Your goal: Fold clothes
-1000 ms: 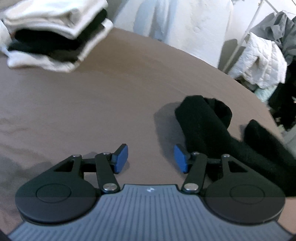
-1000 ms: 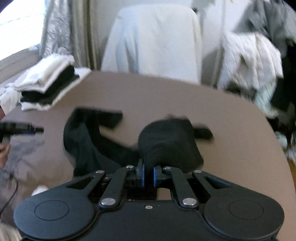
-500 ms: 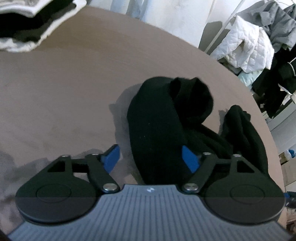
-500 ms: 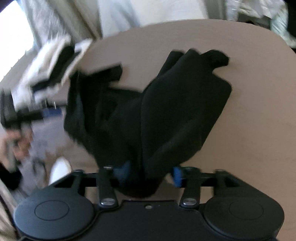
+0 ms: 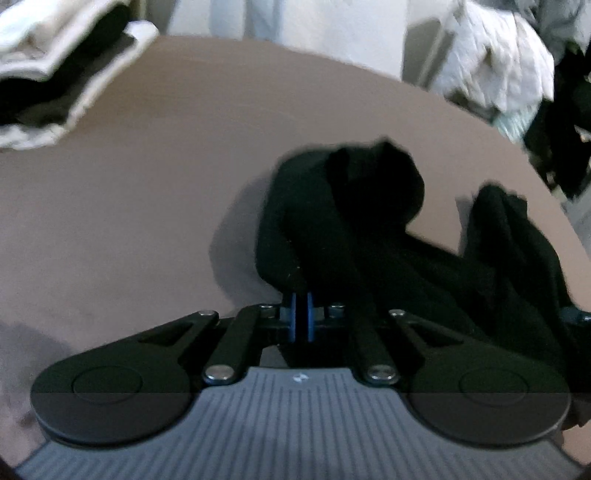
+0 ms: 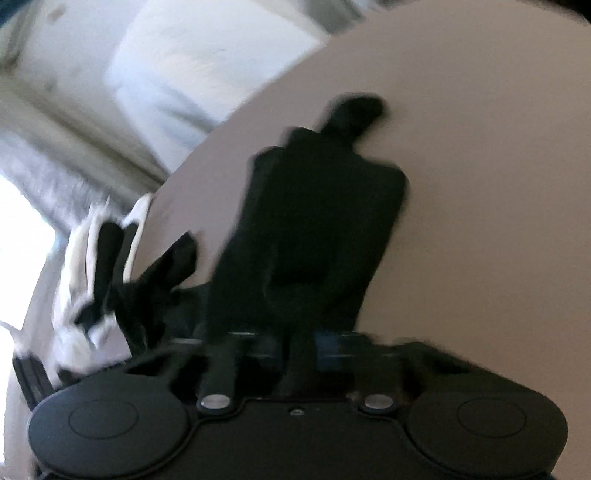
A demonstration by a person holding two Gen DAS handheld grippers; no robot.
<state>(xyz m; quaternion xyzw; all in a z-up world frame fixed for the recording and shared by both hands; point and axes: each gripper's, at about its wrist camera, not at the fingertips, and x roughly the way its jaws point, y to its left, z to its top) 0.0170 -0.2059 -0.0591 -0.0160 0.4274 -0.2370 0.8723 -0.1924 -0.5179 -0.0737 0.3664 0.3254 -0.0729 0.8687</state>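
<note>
A black garment (image 5: 332, 221) lies bunched on the brown table (image 5: 147, 184), its far end folded over in a loop. My left gripper (image 5: 301, 321) is shut on the garment's near edge, blue pads nearly touching. In the blurred, tilted right wrist view the same black garment (image 6: 314, 221) stretches away from my right gripper (image 6: 297, 347). A thick fold of cloth sits between that gripper's blue pads, which press in on it. A narrow tip of the garment reaches furthest across the table (image 6: 480, 184).
A stack of folded white and black clothes (image 5: 55, 74) sits at the table's far left, also visible as the stack (image 6: 92, 266) in the right view. Beyond the table edge stand a white-draped chair (image 5: 314, 29) and a rack with a white quilted jacket (image 5: 498, 55).
My left gripper moved over the garment's near edge and shut on it. My right gripper opened, then closed in on a thicker fold, and its view tilted sharply.
</note>
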